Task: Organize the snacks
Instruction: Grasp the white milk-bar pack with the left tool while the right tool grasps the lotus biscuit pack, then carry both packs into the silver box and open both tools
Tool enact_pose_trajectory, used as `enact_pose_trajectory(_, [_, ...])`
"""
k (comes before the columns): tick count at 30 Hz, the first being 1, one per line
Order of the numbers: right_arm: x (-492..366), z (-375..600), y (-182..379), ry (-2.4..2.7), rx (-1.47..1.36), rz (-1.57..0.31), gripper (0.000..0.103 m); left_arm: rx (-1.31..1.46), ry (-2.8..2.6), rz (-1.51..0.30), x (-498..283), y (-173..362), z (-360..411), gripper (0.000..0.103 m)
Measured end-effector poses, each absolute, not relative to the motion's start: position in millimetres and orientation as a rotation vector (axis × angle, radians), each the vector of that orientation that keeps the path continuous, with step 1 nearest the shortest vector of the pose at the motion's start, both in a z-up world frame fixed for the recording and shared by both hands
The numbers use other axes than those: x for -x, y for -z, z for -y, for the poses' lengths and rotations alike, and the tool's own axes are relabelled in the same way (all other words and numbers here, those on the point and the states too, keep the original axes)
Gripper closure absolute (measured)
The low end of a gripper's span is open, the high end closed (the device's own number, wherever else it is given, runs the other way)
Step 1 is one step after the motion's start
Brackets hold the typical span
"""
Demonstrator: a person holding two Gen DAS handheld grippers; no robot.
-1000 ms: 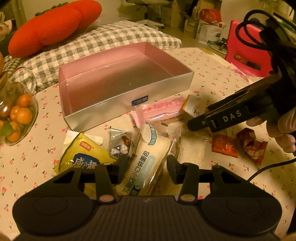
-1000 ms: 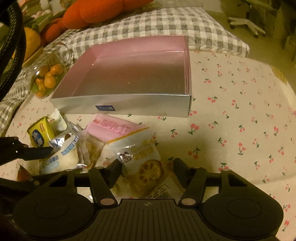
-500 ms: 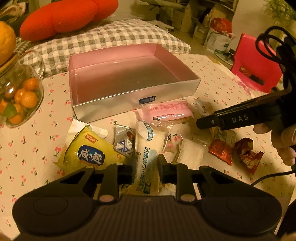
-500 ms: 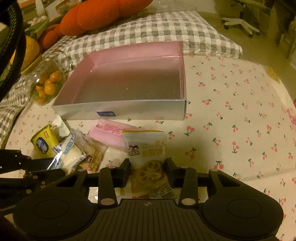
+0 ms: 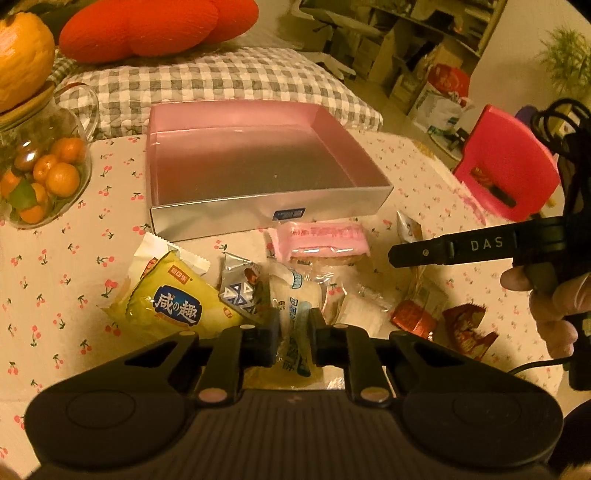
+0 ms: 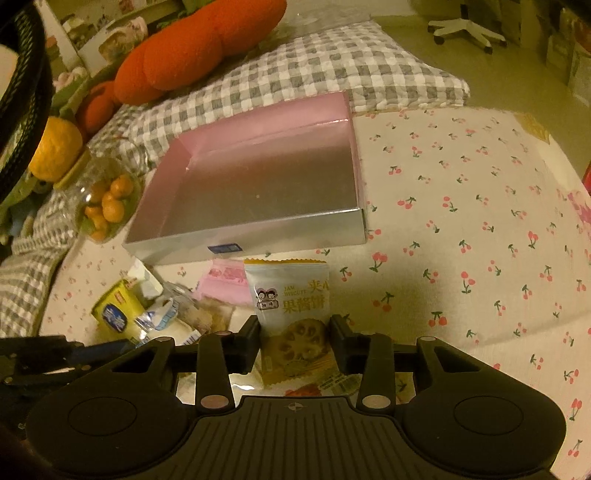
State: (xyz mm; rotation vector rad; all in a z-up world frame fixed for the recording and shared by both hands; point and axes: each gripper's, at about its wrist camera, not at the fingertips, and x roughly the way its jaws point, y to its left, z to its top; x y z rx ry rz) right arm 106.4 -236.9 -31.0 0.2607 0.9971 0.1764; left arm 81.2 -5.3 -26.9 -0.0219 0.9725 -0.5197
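A shallow silver box with a pink inside (image 5: 207, 218) (image 6: 288, 230) stands open on the cherry-print cloth. My left gripper (image 5: 293, 334) is shut on a white bread packet (image 5: 299, 302), lifted a little above the snack pile. My right gripper (image 6: 294, 341) is shut on a jam biscuit packet (image 6: 291, 306) and holds it upright in front of the box. A yellow packet (image 5: 173, 299), a silver-blue packet (image 5: 240, 290), a pink packet (image 5: 321, 240) and red wrappers (image 5: 463, 326) lie in front of the box.
A glass jar of small oranges (image 5: 37, 177) stands left of the box. A checked cushion (image 5: 221, 79) and an orange plush (image 5: 159, 26) lie behind it. A red chair (image 5: 509, 170) is at the right past the table edge.
Both grippers have closed on their packets and lifted them. The left has the bread packet pinched tighter; the right has raised the biscuit packet upright off the pile.
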Motion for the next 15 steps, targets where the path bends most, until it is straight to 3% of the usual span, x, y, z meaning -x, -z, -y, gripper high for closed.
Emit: enact_pose_trajectory(15, [-110,242,4,-0.189,-0.354,-0.934,0.064,0.148,0.478,-0.937,-89,11,-5,0.089])
